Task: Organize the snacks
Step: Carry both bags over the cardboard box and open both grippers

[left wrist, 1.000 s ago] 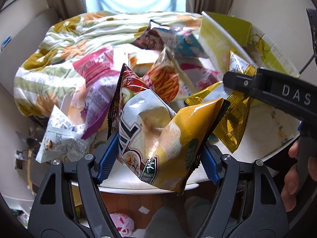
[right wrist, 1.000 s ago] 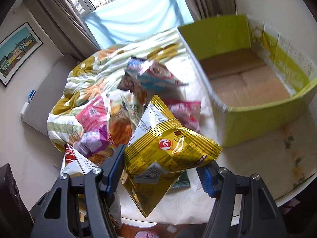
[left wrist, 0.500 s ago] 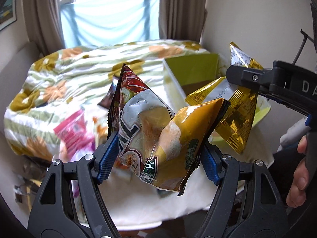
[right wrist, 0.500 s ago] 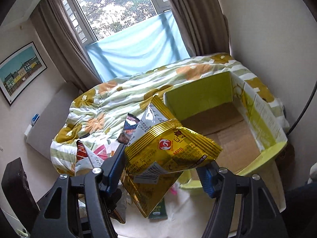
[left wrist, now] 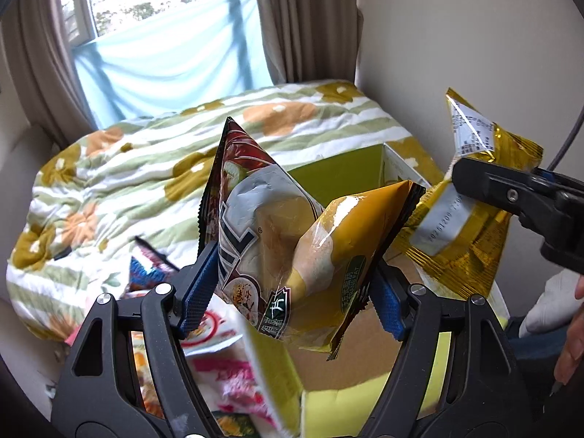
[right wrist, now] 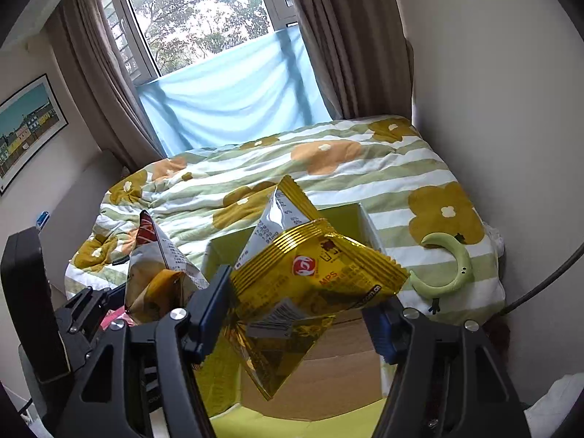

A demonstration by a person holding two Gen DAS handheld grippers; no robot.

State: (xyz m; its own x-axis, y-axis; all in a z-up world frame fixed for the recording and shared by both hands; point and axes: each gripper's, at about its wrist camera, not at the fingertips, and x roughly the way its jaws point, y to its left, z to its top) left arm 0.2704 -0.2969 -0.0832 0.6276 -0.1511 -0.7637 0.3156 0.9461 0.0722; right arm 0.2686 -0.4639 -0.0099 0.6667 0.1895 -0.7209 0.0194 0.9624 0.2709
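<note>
My left gripper point(left wrist: 288, 288) is shut on a puffy chip bag point(left wrist: 292, 248), silver and yellow with a dark red top, held in the air above the green cardboard box point(left wrist: 339, 179). My right gripper point(right wrist: 303, 310) is shut on a gold foil snack bag point(right wrist: 310, 284), which hangs over the same box point(right wrist: 343, 368). In the left wrist view that gold bag point(left wrist: 471, 248) and one right finger point(left wrist: 511, 193) show at the right. In the right wrist view the chip bag point(right wrist: 157, 273) shows at the left.
Several loose snack packets point(left wrist: 219, 365) lie at lower left beside the box. Behind it is a bed with a flowered, striped quilt point(right wrist: 328, 157); on the quilt lies a green crescent-shaped cushion point(right wrist: 452, 266). A wall stands on the right. A person's hand point(left wrist: 573, 339) is at the right edge.
Both grippers rose and swung right with their bags, from over the heap of snacks on the table to above the green box. Both grips are unchanged.
</note>
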